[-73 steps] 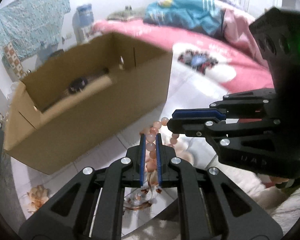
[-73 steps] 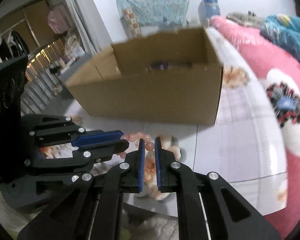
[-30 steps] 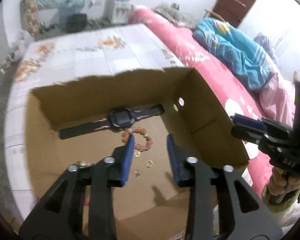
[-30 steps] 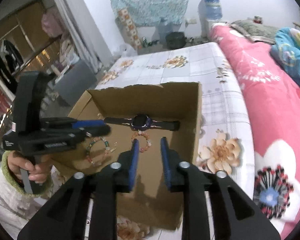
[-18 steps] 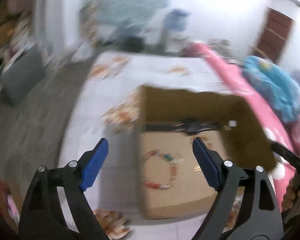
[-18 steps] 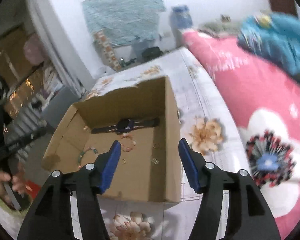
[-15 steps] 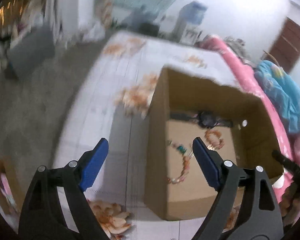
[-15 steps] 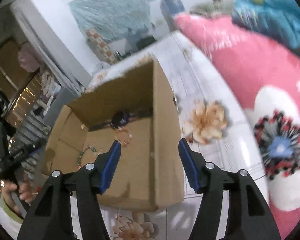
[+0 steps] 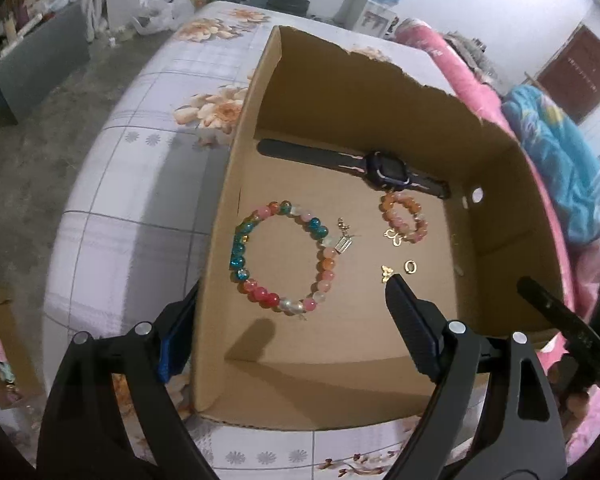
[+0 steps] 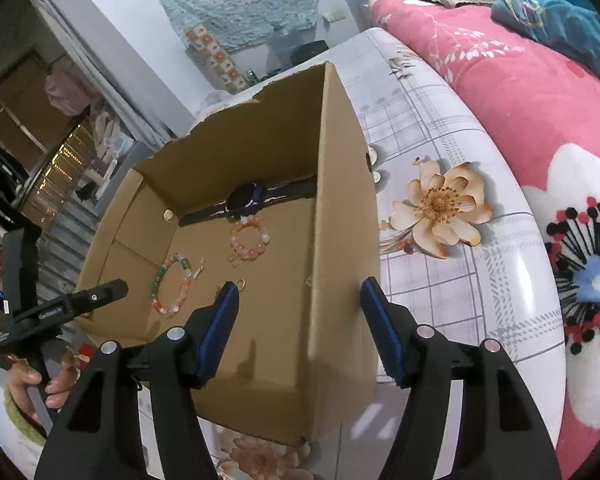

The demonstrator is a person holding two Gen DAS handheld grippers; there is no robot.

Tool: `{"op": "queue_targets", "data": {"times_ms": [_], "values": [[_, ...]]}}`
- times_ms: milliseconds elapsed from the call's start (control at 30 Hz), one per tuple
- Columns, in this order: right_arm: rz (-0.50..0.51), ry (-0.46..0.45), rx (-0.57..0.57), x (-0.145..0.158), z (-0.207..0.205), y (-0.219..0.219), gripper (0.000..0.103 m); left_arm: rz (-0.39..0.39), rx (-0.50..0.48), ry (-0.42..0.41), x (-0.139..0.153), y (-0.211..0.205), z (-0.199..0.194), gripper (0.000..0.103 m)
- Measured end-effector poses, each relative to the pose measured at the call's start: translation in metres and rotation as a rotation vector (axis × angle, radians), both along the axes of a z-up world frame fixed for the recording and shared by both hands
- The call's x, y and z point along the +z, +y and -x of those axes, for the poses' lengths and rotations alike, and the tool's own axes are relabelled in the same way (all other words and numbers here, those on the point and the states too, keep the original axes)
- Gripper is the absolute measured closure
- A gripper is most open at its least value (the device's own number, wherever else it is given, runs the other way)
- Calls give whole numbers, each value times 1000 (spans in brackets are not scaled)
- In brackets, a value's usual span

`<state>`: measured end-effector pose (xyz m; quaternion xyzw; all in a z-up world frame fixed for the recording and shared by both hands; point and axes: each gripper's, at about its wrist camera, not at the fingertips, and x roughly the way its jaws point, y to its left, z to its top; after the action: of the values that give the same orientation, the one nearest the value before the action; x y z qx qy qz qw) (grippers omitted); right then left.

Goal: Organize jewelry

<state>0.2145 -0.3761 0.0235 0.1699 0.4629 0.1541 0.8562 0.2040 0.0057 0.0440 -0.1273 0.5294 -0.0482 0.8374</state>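
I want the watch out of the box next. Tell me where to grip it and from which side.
Grip the watch by the long bare strap left of its face, coming straight down with the fingers across the strap. It lies flat against the far wall of the cardboard box, so a sideways approach is blocked, and the pink bead bracelet crowds the face.

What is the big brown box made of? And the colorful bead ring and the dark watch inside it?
The box looks like plain brown cardboard: matte, with a ragged torn top edge. The big colorful bracelet seems to be glass or glossy plastic beads; they shine and some look see-through. The watch looks like it has a matte rubbery or plastic strap and a smooth dark face, though I can't be sure.
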Motion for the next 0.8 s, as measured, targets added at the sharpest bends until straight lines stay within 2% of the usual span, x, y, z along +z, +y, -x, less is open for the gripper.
{"op": "queue_targets", "data": {"times_ms": [300,800], "values": [[-42,-12,3,-4,19,-10,40,-100,11,-6,0,-14,37,21],[-53,-16,-6,-4,39,-13,40,-125,30,-10,1,-21,57,21]]}}
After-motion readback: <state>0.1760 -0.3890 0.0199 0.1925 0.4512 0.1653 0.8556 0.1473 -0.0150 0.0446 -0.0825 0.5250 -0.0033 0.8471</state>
